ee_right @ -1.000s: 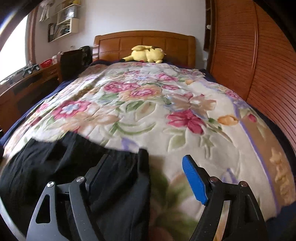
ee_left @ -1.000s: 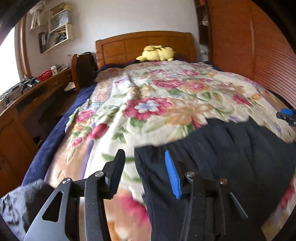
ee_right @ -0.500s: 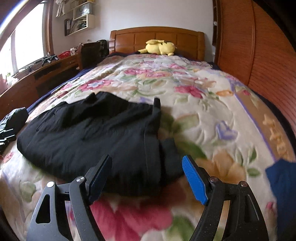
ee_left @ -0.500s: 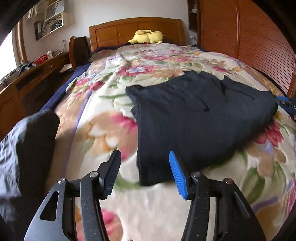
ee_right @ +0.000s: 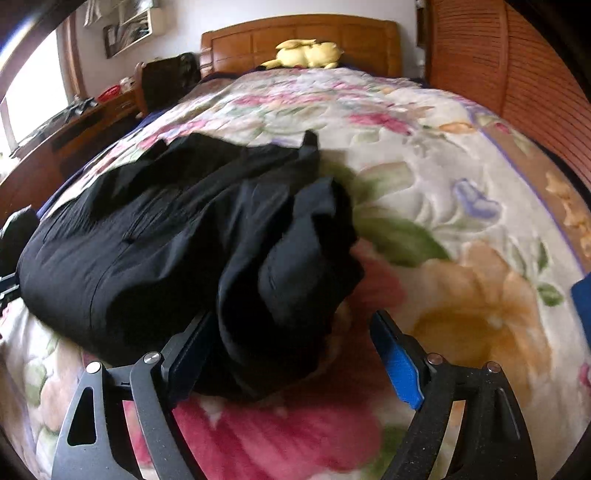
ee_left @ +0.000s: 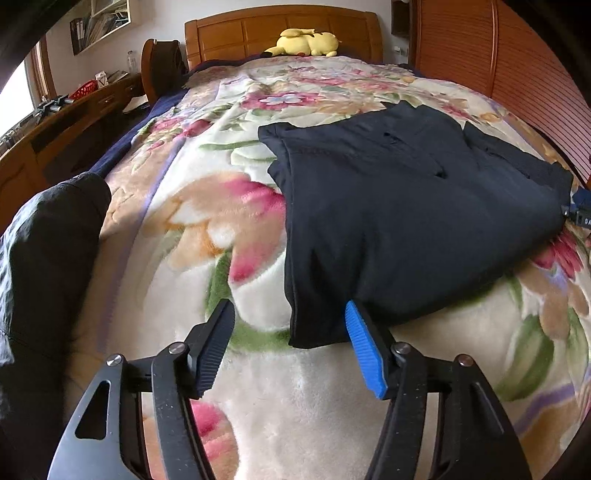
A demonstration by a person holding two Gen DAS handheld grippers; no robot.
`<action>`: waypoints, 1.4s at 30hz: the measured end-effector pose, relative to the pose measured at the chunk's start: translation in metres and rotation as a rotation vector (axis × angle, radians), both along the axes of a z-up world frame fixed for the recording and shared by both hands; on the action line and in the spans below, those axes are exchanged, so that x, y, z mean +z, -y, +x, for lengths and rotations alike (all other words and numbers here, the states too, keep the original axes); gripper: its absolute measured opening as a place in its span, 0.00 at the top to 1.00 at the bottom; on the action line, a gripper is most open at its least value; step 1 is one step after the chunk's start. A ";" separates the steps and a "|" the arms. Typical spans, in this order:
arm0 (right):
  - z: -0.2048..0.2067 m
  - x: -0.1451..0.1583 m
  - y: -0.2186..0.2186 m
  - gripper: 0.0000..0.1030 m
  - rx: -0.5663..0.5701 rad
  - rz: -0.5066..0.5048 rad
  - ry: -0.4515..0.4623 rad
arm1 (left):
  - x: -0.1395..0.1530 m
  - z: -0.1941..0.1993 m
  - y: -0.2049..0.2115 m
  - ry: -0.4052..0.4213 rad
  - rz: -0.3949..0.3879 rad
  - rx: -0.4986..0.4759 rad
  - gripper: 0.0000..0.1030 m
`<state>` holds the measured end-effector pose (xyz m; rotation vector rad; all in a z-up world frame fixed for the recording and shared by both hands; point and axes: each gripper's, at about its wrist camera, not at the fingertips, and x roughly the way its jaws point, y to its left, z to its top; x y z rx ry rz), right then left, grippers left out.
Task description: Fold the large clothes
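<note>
In the left wrist view the left gripper (ee_left: 290, 341) sits at the bottom centre of the frame with its jaws apart, having just been opening; the near lower corner of the dark folded garment (ee_left: 406, 221) lies between the black finger on the left and the blue pad on the right, and the pads do not press on it. The garment spreads from that corner up and to the right across the middle of the frame, lying flat on the floral blanket (ee_left: 207, 221) that covers the bed. At the far right edge, just beside the garment's right end, a small blue and black piece of the other gripper shows. A second dark cloth (ee_left: 48, 266) is bunched at the left edge. Farther up are a yellow plush toy (ee_left: 306, 42) against the wooden headboard (ee_left: 236, 33) at the top centre, and a wooden desk (ee_left: 74, 122) at the upper left. In the right wrist view the right gripper (ee_right: 290, 354) is at the bottom centre, its jaws standing wide and having just opened a little further; a rumpled fold of the same garment (ee_right: 166, 236) lies between the fingers, close against the left one, and whether it touches is unclear, while the blue pad on the right stands clear of it. The rest of the garment stretches to the left half of the frame over the blanket (ee_right: 461, 229).
</note>
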<state>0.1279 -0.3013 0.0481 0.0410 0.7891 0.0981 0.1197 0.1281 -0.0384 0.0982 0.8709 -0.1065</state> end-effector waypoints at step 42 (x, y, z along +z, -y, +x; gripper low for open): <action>-0.096 0.025 0.008 0.86 0.127 0.045 0.126 | 0.050 -0.083 0.029 0.129 -0.168 -0.062 0.95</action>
